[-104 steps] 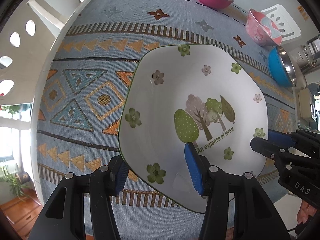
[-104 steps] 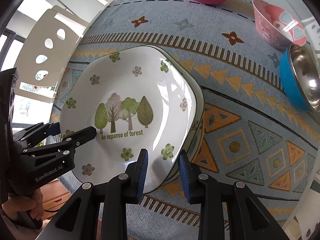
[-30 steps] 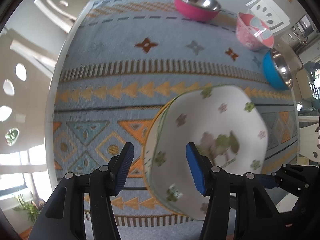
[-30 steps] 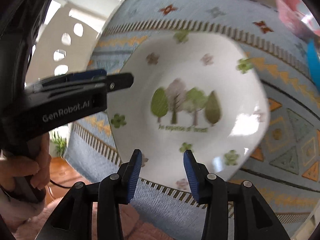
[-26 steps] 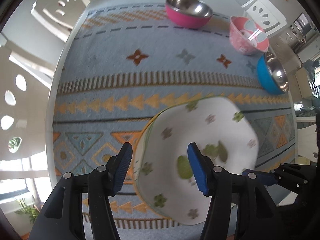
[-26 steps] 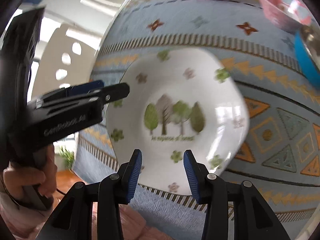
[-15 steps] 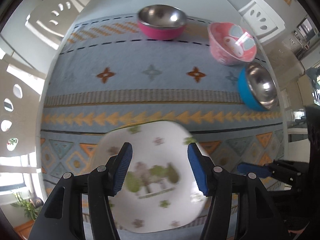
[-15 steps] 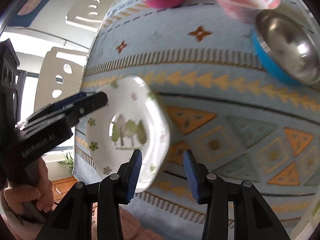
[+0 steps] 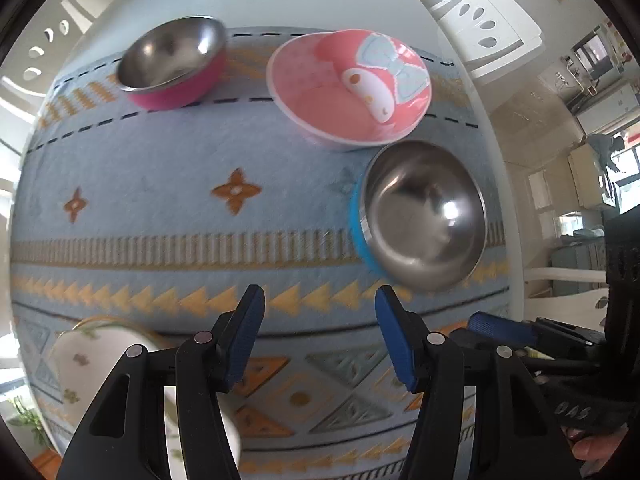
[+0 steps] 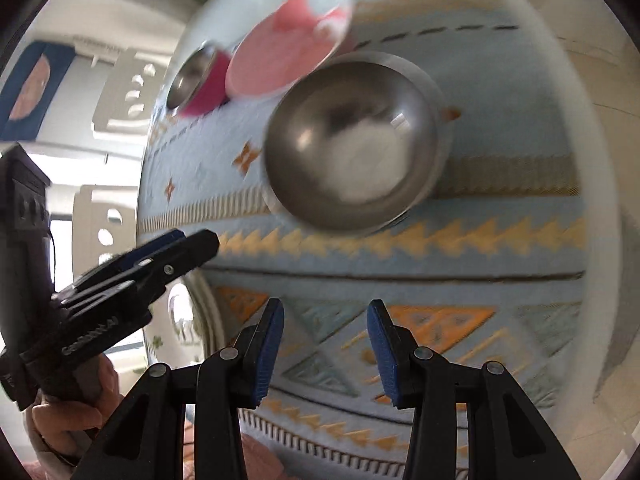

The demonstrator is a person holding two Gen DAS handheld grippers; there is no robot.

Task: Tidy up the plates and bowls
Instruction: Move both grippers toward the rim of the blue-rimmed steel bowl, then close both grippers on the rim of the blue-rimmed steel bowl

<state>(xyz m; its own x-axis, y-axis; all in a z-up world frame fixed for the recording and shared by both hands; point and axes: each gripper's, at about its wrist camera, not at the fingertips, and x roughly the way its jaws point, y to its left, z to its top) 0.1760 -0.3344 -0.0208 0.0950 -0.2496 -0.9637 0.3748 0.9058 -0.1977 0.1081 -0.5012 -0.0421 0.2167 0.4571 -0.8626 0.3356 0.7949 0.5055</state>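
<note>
Left wrist view:
- Left gripper [image 9: 318, 334]: jaws spread wide, nothing between them; hovers above the patterned cloth [image 9: 160, 168].
- Landmark, blue steel bowl [image 9: 420, 216]: ahead and to the right of the fingertips, upright, on the cloth.
- Pink cartoon bowl [image 9: 348, 88]: just beyond the blue steel bowl, near it; contact not resolvable.
- Magenta steel bowl [image 9: 172, 64]: far-left of the blue steel bowl, well apart.
- White plates [image 9: 92, 364]: near-left of the blue steel bowl, well apart, partly hidden behind the left finger.
- Right gripper [image 9: 500, 330]: blue tips show on the near side of the blue steel bowl.

Right wrist view (motion-blurred):
- Right gripper [image 10: 326, 354]: jaws apart, empty.
- Blue steel bowl [image 10: 356, 140]: straight ahead, beyond the fingertips; blue wall barely visible here.
- Pink cartoon bowl [image 10: 288, 36]: behind it, the two overlapping in this view.
- Left gripper [image 10: 188, 244]: left of the bowl, tips above the plates' rim.

Handling judgement:
- Steel bowls: likely light, rigid, smooth-walled, so slippery; pinch the rim, one finger inside and one outside.
- Pink cartoon bowl: probably plastic or melamine, light; same rim pinch.
- White plates: look ceramic, heavier and chip-prone; set bowls down gently, clear of them.
</note>
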